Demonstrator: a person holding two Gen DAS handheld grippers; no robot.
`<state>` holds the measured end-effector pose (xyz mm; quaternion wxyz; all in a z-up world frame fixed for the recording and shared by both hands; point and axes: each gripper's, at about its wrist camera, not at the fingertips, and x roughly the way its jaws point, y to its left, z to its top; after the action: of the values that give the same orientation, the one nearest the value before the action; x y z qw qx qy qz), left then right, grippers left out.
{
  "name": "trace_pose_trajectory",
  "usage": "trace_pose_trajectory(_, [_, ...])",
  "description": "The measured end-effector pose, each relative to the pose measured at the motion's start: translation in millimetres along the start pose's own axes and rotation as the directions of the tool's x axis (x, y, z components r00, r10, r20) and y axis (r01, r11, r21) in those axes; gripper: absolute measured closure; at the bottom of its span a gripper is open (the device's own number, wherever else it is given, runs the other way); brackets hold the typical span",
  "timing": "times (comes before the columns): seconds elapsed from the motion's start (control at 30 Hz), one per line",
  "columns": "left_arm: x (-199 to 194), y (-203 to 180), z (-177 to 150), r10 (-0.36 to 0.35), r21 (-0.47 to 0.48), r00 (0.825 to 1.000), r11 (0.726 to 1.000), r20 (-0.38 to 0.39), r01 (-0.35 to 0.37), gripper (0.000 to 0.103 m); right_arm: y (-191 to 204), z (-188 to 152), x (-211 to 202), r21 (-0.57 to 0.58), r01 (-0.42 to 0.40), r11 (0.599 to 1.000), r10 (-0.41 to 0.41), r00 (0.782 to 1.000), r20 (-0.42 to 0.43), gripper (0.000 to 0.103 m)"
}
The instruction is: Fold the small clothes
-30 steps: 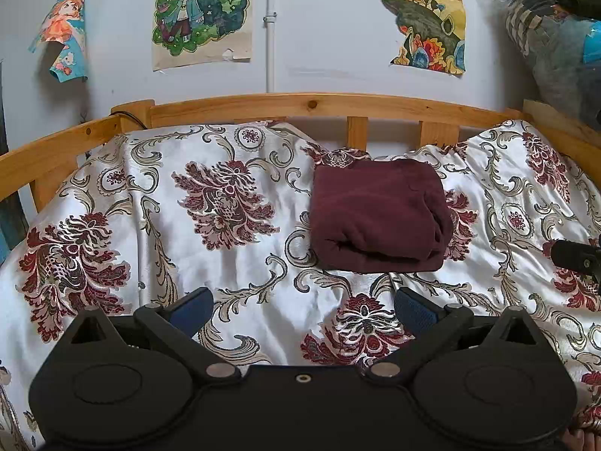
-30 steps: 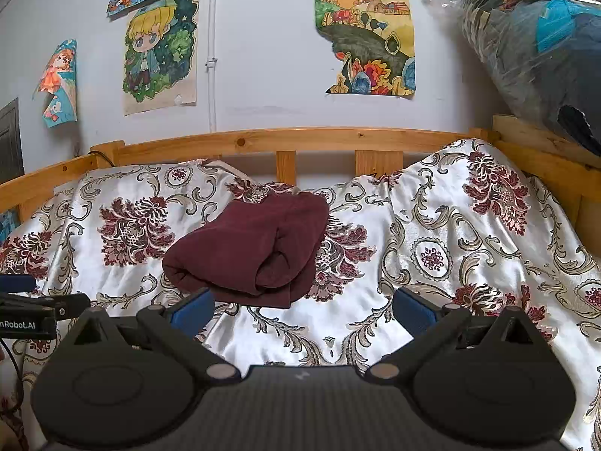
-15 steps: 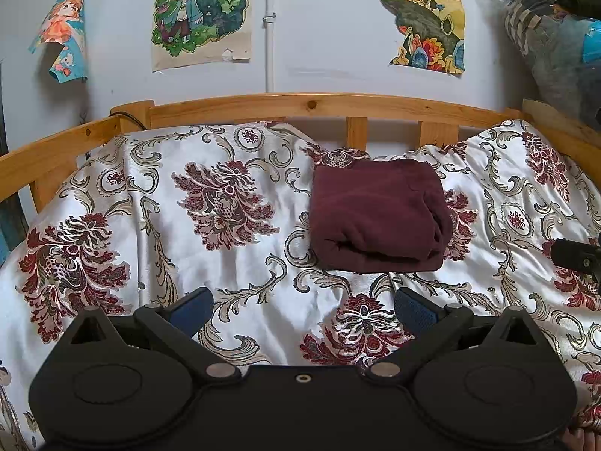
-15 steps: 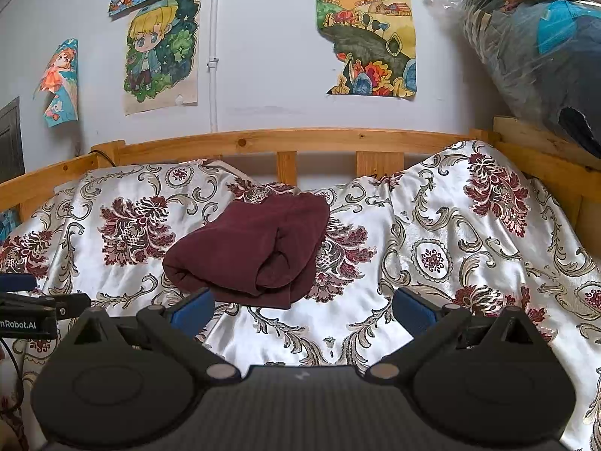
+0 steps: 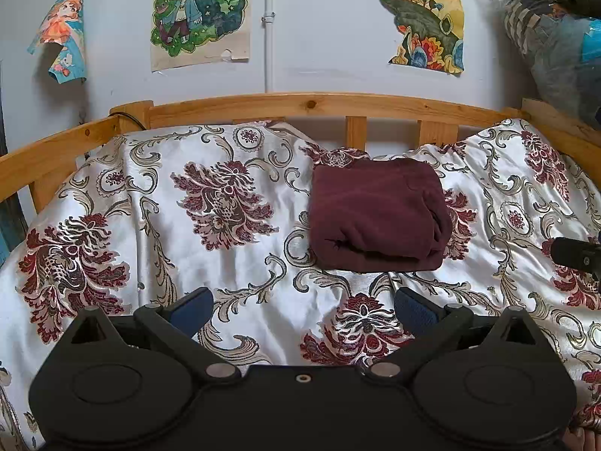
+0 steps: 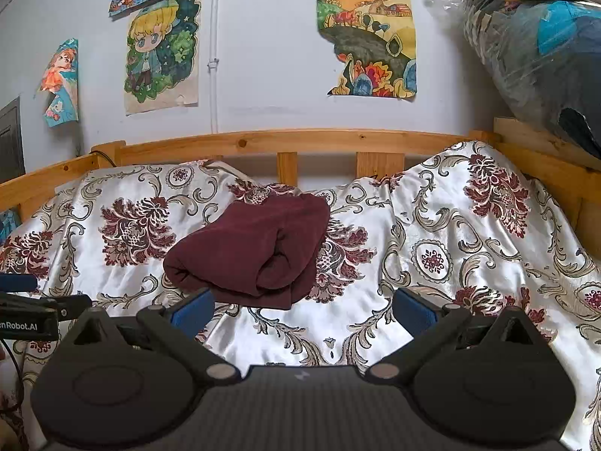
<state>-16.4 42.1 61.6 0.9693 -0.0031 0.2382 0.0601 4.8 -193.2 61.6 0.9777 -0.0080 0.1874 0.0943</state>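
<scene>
Left gripper (image 5: pixel 302 306): jaws spread wide, blue fingertips (image 5: pixel 193 306) well apart, nothing between them. It hangs over the bedspread (image 5: pixel 233 282) without touching any cloth. Right gripper (image 6: pixel 304 306): same state, jaws wide apart and empty; its left blue pad (image 6: pixel 193 308) sits just in front of the garment's near edge in the right wrist view, contact cannot be told.

Maroon garment (image 5: pixel 377 218): folded into a compact rectangular bundle, lying flat on the bedspread. From the left gripper it lies at about 1 o'clock, clear of the fingertips. From the right gripper it lies at about 11 o'clock (image 6: pixel 251 248), with layered fold edges facing the camera.

Bedspread: white satin with dark red floral and scroll pattern, rumpled. Wooden bed rail (image 5: pixel 319 103) at 12 o'clock behind the garment. Cartoon posters (image 5: pixel 201 13) on the wall above. Plastic-wrapped bundle (image 6: pixel 537 49) at 2 o'clock.
</scene>
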Motion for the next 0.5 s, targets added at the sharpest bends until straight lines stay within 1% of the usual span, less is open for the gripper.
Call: trace_pose_trajectory(0.5, [0.0,-0.2,-0.2,0.0,0.0,1.0,1.0,0.0,0.0,0.001,-0.4,0.2,0.1,0.002,0.0,1.0,0.0,1.0,-0.001,0.0])
